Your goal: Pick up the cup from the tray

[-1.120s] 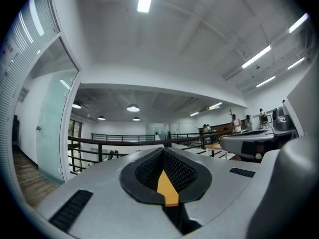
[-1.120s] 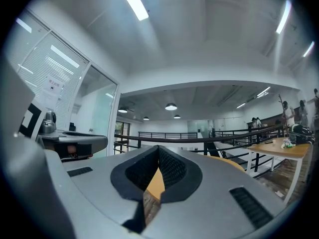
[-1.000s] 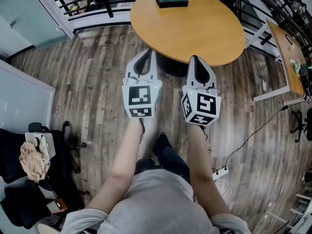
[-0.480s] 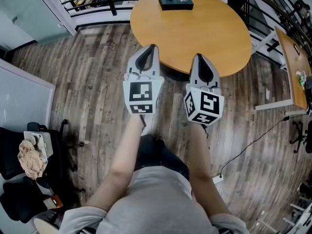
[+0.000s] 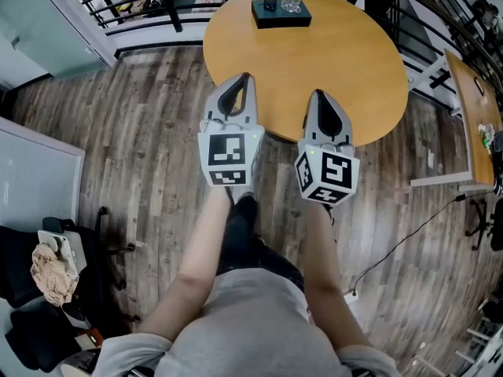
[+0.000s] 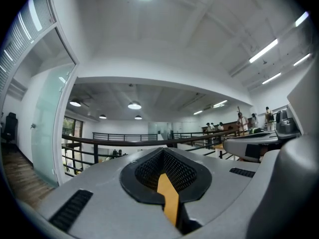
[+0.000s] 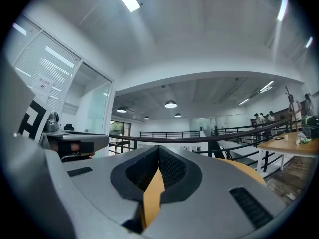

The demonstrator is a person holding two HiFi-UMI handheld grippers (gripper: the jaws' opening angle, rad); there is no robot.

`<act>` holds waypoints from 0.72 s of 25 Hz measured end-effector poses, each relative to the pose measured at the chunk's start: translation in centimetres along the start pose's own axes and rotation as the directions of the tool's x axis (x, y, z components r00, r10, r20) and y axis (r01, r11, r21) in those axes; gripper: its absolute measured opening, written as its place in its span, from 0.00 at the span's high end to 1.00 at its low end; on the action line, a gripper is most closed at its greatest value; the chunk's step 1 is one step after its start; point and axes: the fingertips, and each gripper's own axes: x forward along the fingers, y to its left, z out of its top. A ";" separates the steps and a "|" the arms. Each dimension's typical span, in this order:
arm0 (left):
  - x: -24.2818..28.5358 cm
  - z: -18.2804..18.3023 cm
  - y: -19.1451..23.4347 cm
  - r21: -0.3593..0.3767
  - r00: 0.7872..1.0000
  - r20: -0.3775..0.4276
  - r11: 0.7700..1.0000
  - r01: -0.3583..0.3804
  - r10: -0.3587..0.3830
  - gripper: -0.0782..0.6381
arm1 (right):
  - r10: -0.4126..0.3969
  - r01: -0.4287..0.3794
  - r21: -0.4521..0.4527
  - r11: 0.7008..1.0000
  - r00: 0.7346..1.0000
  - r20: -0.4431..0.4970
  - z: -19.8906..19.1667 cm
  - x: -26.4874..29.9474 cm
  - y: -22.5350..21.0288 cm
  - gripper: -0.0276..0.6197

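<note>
1. Over on the far side of the round desk (image 5: 330,69) sits the dark tray (image 5: 281,20) with the cup (image 5: 291,5) on it, well apart from both tongs.
2. Left tongs (image 5: 245,77) and right tongs (image 5: 316,94) are both closed with nothing in them, tips just over the desk's near edge.
3. Tray's straight ahead, between the two, so neither hand looks clearly nearer. I'd guess a long reach across comes first.

The table (image 5: 338,61) is orange-tan, the tray (image 5: 280,16) dark, the floor (image 5: 134,140) grey-brown planks (streaky grain). The left gripper (image 5: 247,77) and right gripper (image 5: 316,94) are grey with black-and-white markers.
</note>
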 end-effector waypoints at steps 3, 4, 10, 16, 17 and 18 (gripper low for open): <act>3.3 0.3 1.1 0.003 1.000 0.001 1.000 0.015 -0.015 0.88 | -0.009 0.009 0.002 1.000 1.000 -0.001 0.2 3.3 -0.7 0.95; 4.3 0.4 1.5 0.004 1.000 0.002 1.000 0.020 -0.020 0.88 | -0.009 0.009 0.000 1.000 1.000 -0.003 0.2 4.3 -0.8 0.95; 9.3 0.6 3.5 0.016 0.999 0.003 0.999 0.038 -0.038 0.88 | -0.013 0.013 -0.001 1.000 1.000 -0.001 0.5 9.9 -1.4 0.95; 13.0 -0.1 5.6 0.018 0.999 -0.008 0.999 0.049 -0.049 0.88 | -0.022 0.022 0.002 1.000 1.000 -0.010 0.1 14.0 -1.7 0.95; 13.6 -0.3 5.9 0.015 0.999 -0.010 0.999 0.050 -0.049 0.88 | -0.024 0.024 0.002 1.000 1.000 -0.013 -0.1 14.5 -1.8 0.95; 14.1 -0.5 6.2 0.013 0.999 -0.011 0.999 0.050 -0.050 0.88 | -0.027 0.027 0.003 1.000 1.000 -0.015 -0.3 15.0 -1.9 0.95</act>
